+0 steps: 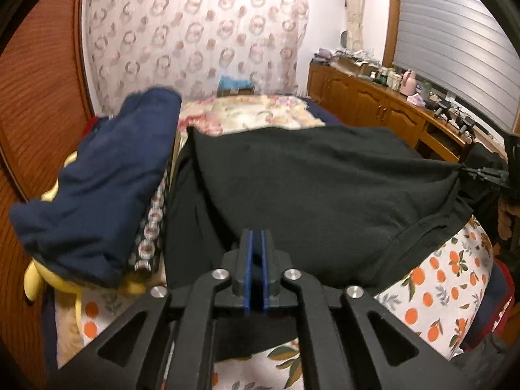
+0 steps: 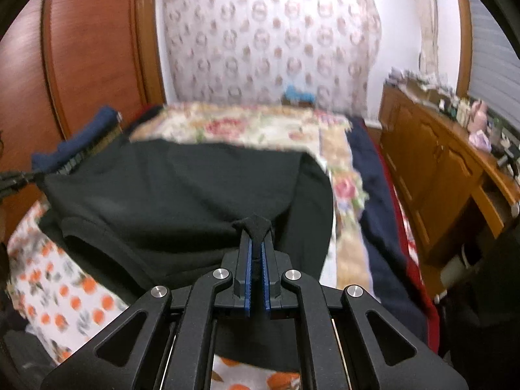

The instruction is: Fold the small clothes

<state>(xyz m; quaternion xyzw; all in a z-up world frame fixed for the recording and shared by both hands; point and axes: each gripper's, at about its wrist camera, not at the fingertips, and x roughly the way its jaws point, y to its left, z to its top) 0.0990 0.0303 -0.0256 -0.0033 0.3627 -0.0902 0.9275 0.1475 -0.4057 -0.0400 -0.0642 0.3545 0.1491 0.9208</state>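
Fabric of a black garment is pinched between the closed fingers of the right gripper, while the left gripper shows its fingers nearly together with a narrow gap, and whether they grip the cloth cannot be told. Garment hangs stretched between them above the orange-print sheet at the bed's near edge. Farther left lies a folded navy garment, and beyond, the floral quilt.

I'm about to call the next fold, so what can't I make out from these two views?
- Left wrist: the black garment hides the bed under it; the left tongs cover their own grip point.
- Left wrist: right tongs cut off at the edge.
- Right wrist: motion blur smears the sideboard clutter.
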